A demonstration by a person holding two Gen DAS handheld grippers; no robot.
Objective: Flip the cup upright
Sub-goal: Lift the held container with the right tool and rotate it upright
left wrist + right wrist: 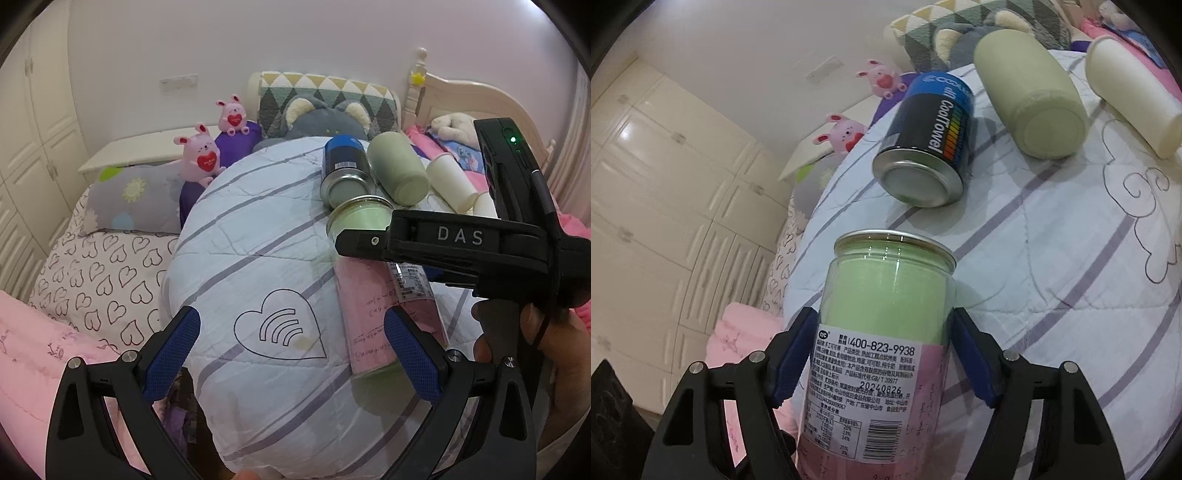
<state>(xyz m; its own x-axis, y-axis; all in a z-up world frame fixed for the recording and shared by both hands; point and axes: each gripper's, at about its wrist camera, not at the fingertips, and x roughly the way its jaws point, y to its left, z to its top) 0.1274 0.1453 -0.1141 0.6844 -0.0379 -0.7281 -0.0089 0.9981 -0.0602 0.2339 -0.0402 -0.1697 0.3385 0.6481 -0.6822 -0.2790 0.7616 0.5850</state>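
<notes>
A clear plastic can with green and pink filling and a white label lies on the striped quilt. My right gripper is shut on its body, a blue pad on each side. In the left wrist view the same can lies under the black right gripper. My left gripper is open and empty above the quilt, to the left of the can.
Behind the can lie a blue-black CoolTowel tin, a green cup and a cream paper cup, all on their sides. Pink plush rabbits, pillows and a headboard stand beyond. White wardrobes are at left.
</notes>
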